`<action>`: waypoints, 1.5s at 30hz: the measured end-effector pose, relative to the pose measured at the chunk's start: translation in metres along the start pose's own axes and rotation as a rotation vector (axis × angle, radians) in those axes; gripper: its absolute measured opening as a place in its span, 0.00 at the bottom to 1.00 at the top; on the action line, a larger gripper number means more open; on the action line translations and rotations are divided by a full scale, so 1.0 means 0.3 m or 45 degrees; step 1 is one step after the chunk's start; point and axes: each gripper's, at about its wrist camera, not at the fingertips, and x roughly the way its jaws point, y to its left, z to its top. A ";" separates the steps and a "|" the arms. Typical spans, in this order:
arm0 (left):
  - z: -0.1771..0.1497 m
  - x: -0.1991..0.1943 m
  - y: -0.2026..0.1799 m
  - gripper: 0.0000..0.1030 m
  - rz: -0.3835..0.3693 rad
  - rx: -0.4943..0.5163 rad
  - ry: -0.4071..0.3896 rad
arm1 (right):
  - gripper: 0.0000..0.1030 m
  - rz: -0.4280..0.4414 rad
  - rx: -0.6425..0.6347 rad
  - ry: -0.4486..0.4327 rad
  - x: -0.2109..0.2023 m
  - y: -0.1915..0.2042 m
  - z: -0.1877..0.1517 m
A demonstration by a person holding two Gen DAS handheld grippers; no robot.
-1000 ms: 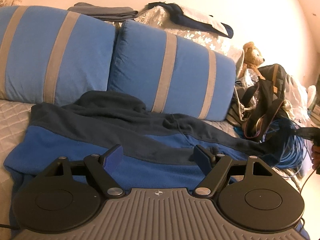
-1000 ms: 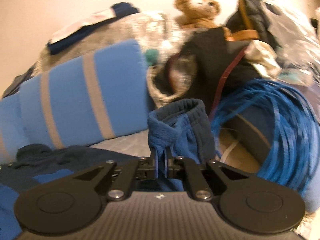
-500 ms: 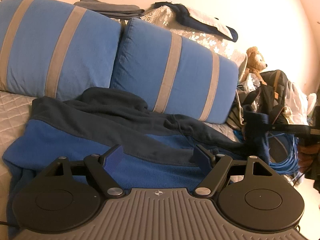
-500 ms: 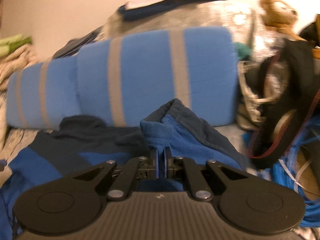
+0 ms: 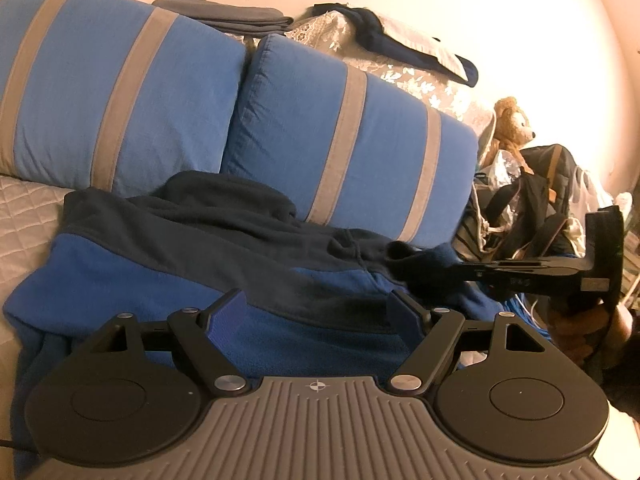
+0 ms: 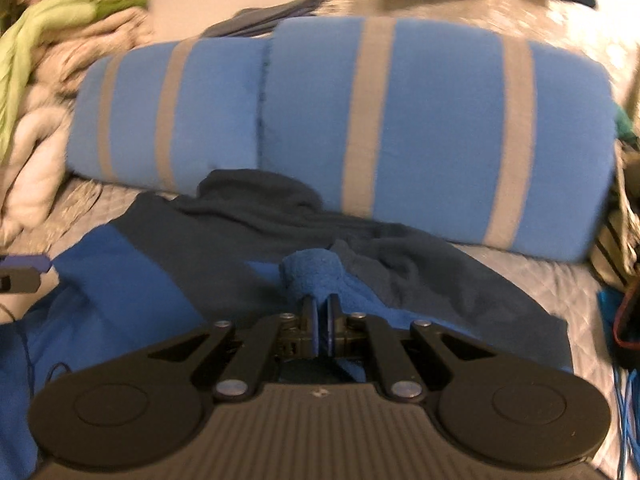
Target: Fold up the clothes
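The right gripper (image 6: 320,312) is pinched tight on the sleeve cuff (image 6: 310,276) of the blue-and-navy fleece (image 5: 168,276), which sprawls across the quilted bed (image 5: 24,216) with its collar up against the striped pillows (image 5: 344,140). The left gripper (image 5: 318,316) hovers wide and empty over the fleece's near hem. To do this well, lay the sleeve flat across the chest, cuff short of the far side, while the left pins the body down.

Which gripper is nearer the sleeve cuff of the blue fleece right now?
Right. The right gripper has its fingers shut on the sleeve cuff, carrying it over the fleece. The left gripper hangs open above the fleece's body, apart from the cuff.
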 end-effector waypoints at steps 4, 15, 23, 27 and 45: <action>0.000 0.000 0.001 0.75 -0.004 -0.006 0.001 | 0.04 0.023 -0.100 -0.001 0.030 0.094 0.015; -0.001 0.001 0.001 0.75 0.008 -0.013 0.005 | 0.36 0.103 -0.572 0.208 0.107 0.301 -0.118; -0.003 0.005 -0.007 0.75 0.017 0.009 0.007 | 0.69 0.102 -0.762 0.208 0.047 0.313 -0.153; -0.003 0.004 -0.004 0.75 0.015 0.006 0.005 | 0.62 0.069 -0.755 0.197 0.053 0.282 -0.141; -0.002 0.005 -0.002 0.75 0.009 0.000 0.008 | 0.28 -0.015 -1.006 0.241 0.165 0.336 -0.198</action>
